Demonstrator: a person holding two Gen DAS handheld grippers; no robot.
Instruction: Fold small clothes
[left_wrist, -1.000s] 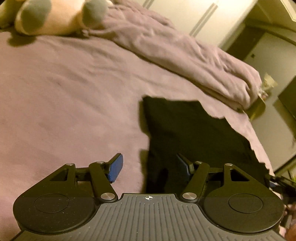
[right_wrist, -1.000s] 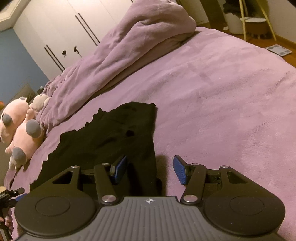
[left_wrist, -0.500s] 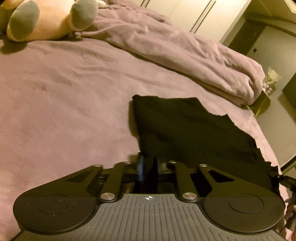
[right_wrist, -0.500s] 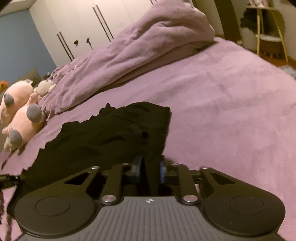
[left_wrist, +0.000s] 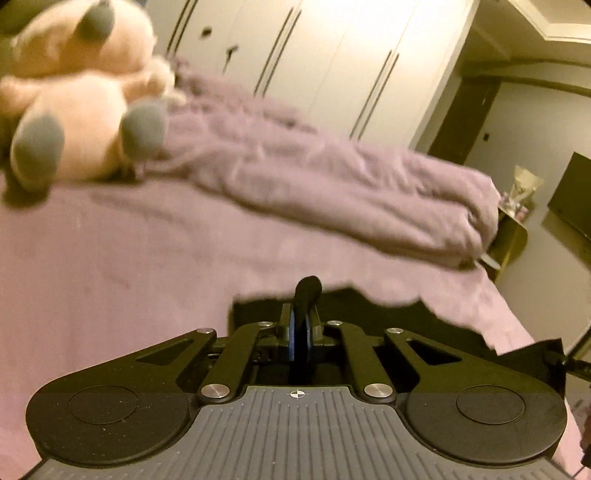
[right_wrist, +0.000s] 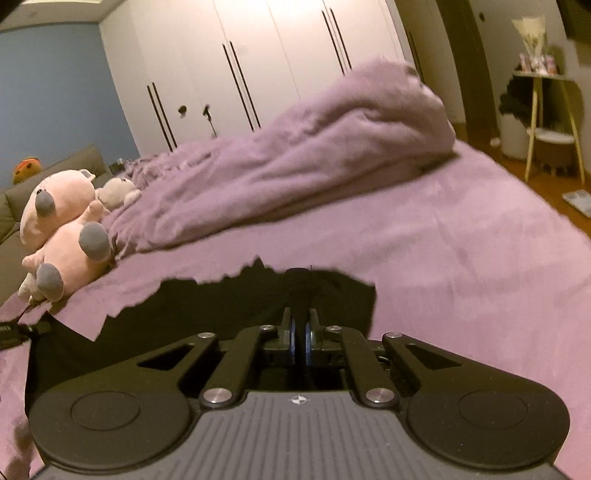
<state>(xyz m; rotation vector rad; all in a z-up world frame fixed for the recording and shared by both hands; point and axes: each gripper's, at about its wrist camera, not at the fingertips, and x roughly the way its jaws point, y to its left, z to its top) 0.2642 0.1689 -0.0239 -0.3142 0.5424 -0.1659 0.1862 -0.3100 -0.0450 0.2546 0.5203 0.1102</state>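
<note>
Black fabric of the small garment (right_wrist: 221, 306) is pinched at one near corner by the left gripper (left_wrist: 303, 325) and at the other by the right gripper (right_wrist: 301, 325), jaws pressed together on cloth. Remainder lies on the purple bed cover (right_wrist: 461, 258). Judgement: fold only begun. Bare cover ahead gives room; rumpled duvet (right_wrist: 314, 166) and plush pigs (right_wrist: 62, 236) lie well apart.

Black garment (left_wrist: 369, 314) pinched in left hand-held gripper (left_wrist: 303, 325) above purple bedspread (left_wrist: 129, 277)
</note>
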